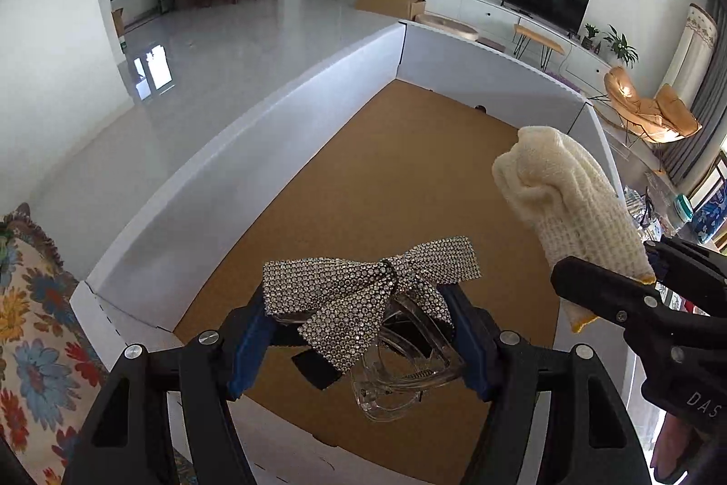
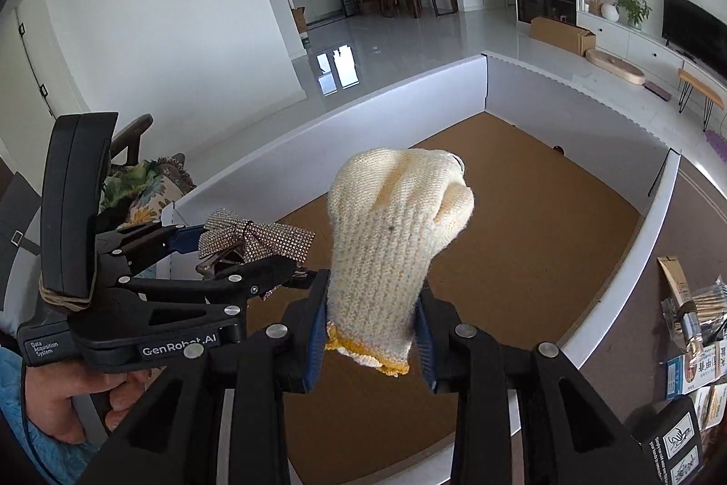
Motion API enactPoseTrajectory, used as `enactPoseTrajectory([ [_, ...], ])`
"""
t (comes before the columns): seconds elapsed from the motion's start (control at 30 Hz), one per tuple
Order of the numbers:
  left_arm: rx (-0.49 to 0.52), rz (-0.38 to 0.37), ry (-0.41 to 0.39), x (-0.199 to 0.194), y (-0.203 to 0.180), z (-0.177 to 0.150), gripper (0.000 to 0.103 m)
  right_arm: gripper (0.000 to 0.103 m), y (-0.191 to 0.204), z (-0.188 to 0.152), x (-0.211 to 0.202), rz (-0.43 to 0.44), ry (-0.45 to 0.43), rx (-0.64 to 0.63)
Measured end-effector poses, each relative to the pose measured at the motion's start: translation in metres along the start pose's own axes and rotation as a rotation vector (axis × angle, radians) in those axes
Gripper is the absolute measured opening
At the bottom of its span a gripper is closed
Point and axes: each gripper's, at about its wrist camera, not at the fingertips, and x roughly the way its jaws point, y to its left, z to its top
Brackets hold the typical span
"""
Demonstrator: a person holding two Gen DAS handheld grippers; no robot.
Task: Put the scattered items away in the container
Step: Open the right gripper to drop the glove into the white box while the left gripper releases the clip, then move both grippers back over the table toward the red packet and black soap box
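My left gripper is shut on a rhinestone bow hair clip with a clear plastic claw under the bow. It hangs over the near end of a white-walled box with a bare brown floor. To its right, my right gripper is shut on the yellow-edged cuff of a cream knitted glove, which stands upright above the box floor. In the right wrist view the left gripper and the bow sit just left of the glove. The glove also shows in the left wrist view.
A floral cushion lies left of the box. Packets and small cartons lie on the brown table right of the box wall. A person's hand holds the left gripper's handle. Beyond the box is open tiled floor.
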Motion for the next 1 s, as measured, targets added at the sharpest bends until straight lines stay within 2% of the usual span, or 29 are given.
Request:
enactPoseTrajectory([
  [0.03, -0.005, 0.003, 0.018, 0.004, 0.001, -0.001, 0.07, 0.041, -0.004, 0.0, 0.006, -0.013, 0.014, 0.015],
  [0.1, -0.01, 0.016, 0.04, 0.009, 0.001, -0.003, 0.07, 0.069, -0.014, 0.0, 0.012, -0.011, 0.006, 0.051],
  [0.13, -0.013, 0.016, 0.042, 0.01, 0.001, -0.004, 0.07, 0.095, -0.018, 0.0, 0.012, -0.011, -0.003, 0.064],
  [0.17, -0.017, 0.01, 0.039, 0.009, 0.002, -0.004, 0.07, 0.099, -0.021, 0.0, 0.01, -0.008, -0.018, 0.072],
  [0.23, -0.02, 0.017, 0.021, 0.007, 0.0, -0.004, 0.073, 0.099, -0.029, 0.001, 0.006, -0.005, -0.033, 0.082],
  [0.27, -0.014, 0.031, 0.009, 0.004, -0.002, -0.004, 0.079, 0.099, -0.03, 0.0, 0.002, -0.011, -0.039, 0.085],
  [0.37, 0.012, 0.07, -0.03, -0.005, -0.009, -0.006, 0.088, 0.099, -0.037, -0.009, -0.02, -0.032, -0.083, 0.088],
  [0.47, 0.027, 0.101, -0.051, -0.013, -0.014, -0.008, 0.088, 0.099, -0.049, -0.027, -0.045, -0.058, -0.131, 0.102],
  [0.53, 0.026, 0.088, -0.078, -0.024, -0.019, -0.007, 0.088, 0.099, -0.058, -0.044, -0.065, -0.081, -0.169, 0.114],
  [0.7, 0.091, 0.021, -0.159, -0.064, -0.061, -0.018, 0.089, 0.101, -0.1, -0.105, -0.116, -0.189, -0.246, 0.171],
  [0.83, 0.19, -0.086, -0.19, -0.089, -0.122, -0.034, 0.089, 0.101, -0.14, -0.172, -0.148, -0.322, -0.231, 0.24],
  [0.9, 0.238, -0.143, -0.177, -0.094, -0.155, -0.048, 0.09, 0.101, -0.163, -0.199, -0.163, -0.392, -0.202, 0.274],
  [1.0, 0.287, -0.228, -0.117, -0.086, -0.205, -0.072, 0.101, 0.101, -0.193, -0.239, -0.18, -0.486, -0.152, 0.329],
])
